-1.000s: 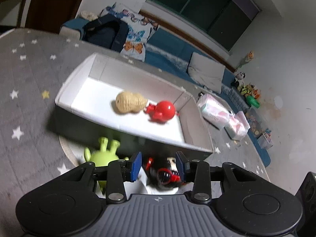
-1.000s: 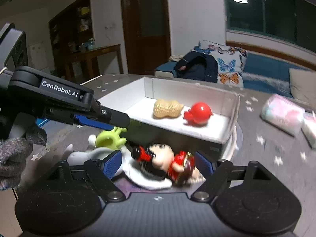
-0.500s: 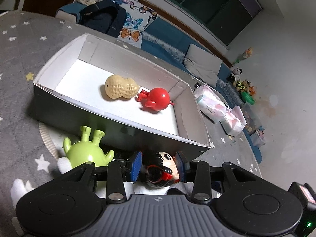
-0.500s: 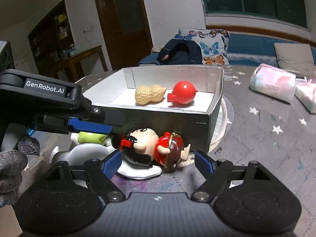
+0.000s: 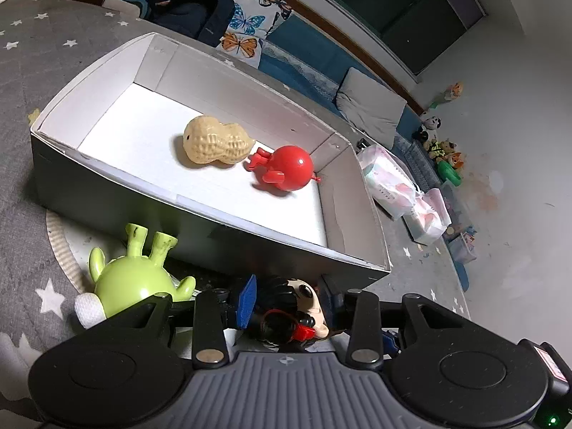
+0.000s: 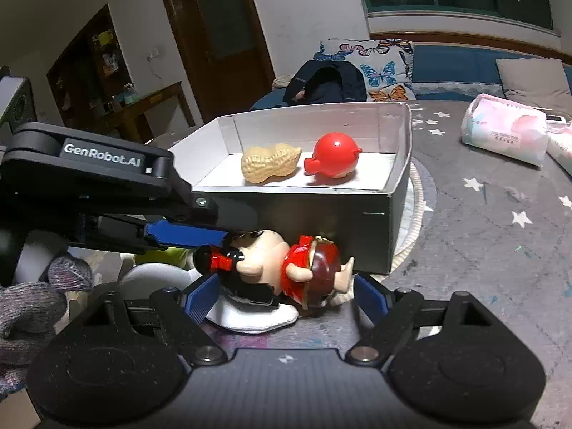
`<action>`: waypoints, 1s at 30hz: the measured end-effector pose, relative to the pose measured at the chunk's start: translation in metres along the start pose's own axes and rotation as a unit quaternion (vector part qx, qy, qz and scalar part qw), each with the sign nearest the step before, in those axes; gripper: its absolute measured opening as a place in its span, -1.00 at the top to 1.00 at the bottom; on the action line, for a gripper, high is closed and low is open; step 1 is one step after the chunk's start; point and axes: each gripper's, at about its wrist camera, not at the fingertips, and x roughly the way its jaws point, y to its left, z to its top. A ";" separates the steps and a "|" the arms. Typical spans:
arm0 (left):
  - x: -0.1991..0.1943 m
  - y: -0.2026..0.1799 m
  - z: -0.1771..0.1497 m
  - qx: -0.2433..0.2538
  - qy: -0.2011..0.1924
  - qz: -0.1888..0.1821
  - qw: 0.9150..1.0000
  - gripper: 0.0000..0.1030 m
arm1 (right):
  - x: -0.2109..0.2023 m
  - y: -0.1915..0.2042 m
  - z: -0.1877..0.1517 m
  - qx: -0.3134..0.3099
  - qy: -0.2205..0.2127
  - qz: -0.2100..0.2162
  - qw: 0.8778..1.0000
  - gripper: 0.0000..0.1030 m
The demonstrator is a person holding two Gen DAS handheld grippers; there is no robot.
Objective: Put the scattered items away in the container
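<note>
A white box [image 5: 118, 193] [image 6: 389, 228] on the grey star-patterned mat holds a peanut toy [image 5: 214, 143] [image 6: 268, 164] and a round red toy [image 5: 286, 171] [image 6: 334, 159]. Right in front of the box a doll in red clothes [image 6: 300, 268] lies on its side on a white soft thing [image 6: 250, 316]. My left gripper [image 5: 286, 302] is open, and the doll's black-haired head [image 5: 286, 296] sits between its blue pads. My right gripper [image 6: 286, 296] straddles the doll's body; its jaws are opening and the pads stand clear of it. A green alien toy [image 5: 132, 282] lies left of the doll.
Two tissue packs [image 5: 389, 182] [image 6: 504, 136] lie on the mat to the right of the box. A round woven mat [image 5: 60, 243] sticks out from under the box. A gloved hand [image 6: 28, 304] holds the left tool. A sofa with a backpack [image 5: 186, 10] stands behind.
Both grippers have sunk closer to the doll. The left fingers, earlier above it, now flank its head. The right view has rolled, and the box and the other toys have stayed put.
</note>
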 end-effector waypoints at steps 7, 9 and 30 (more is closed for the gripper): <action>0.003 0.004 0.000 -0.002 0.002 0.003 1.000 0.22 | 0.006 0.003 0.001 -0.006 -0.001 0.003 1.000 -0.64; 0.004 0.004 0.000 0.000 0.001 0.003 1.000 0.22 | 0.008 0.002 0.001 -0.005 0.000 0.004 1.000 -0.64; -0.019 -0.006 -0.015 -0.001 -0.029 0.003 1.000 0.18 | -0.010 0.017 0.002 -0.033 -0.014 -0.008 0.999 -0.60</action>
